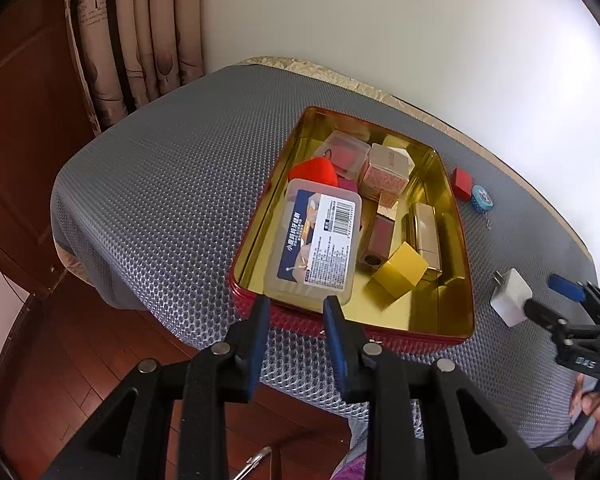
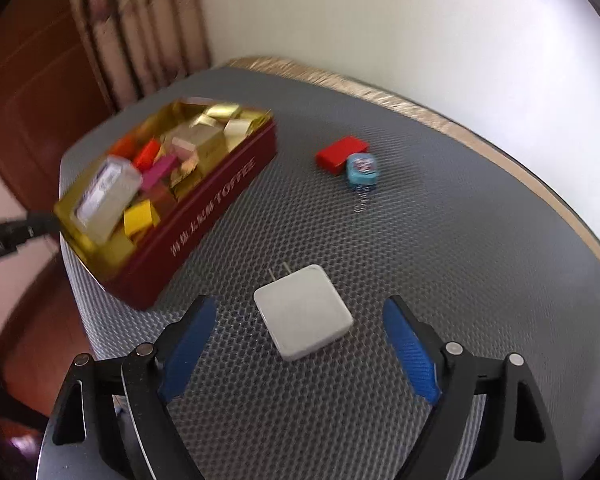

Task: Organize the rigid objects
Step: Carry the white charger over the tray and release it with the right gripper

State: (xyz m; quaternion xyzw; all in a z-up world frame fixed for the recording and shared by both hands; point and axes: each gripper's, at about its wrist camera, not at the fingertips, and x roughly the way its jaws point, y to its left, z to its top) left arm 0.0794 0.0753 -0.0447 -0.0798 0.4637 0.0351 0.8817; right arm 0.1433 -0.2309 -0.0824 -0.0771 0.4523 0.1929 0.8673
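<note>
Stock as I read it from my two feeds. Tin (image 1: 380,332), red outside, gold inside, on the grey mat (image 1: 160,184). In the tin: clear case (image 1: 316,240) with a barcode label at the near end, yellow block (image 1: 400,276) beside it, red piece (image 1: 314,172) and pink and gold boxes behind. My left gripper (image 1: 296,304) sits at the tin's near wall; its jaws are narrow with a gap, and I cannot tell whether they press the wall or the case. On the mat, outside the tin: white charger (image 2: 302,312), prongs pointing away; red block (image 2: 340,154) touching a blue round item (image 2: 362,170) farther off. My right gripper (image 2: 300,344) has its jaws wide apart, the charger lying between them, untouched.
</note>
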